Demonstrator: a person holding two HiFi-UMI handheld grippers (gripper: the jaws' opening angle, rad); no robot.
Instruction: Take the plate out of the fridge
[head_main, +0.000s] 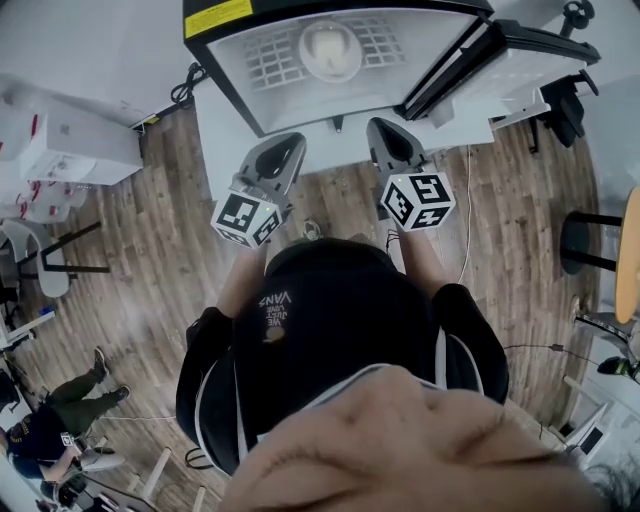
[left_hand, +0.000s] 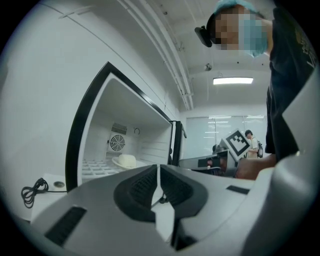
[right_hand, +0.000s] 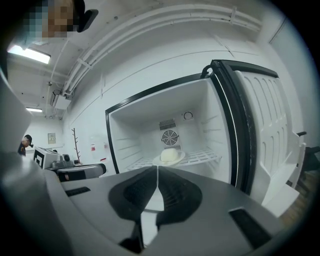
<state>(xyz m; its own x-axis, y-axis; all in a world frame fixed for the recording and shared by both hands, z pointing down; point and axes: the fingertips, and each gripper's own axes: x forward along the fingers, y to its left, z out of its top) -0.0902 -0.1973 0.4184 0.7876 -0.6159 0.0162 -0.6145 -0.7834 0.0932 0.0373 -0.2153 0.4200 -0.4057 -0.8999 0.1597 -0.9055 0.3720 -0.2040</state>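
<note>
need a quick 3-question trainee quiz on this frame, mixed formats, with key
1. True or false: the fridge door is closed.
2. Where is the plate? A: on the wire shelf inside the fridge; B: on the floor; C: held by a tool.
3. Fill in: the jaws of the left tool and right tool are both ____.
Key: 1 false; 2 A; 3 shut, holding nothing.

Plate: white round plate (right_hand: 170, 157) on wire shelf (right_hand: 202, 156), inside open black-framed fridge (right_hand: 130, 135)
Fan: round vent fan (right_hand: 170, 137) right behind it
Door: fridge door (right_hand: 265, 125) out to the right
</note>
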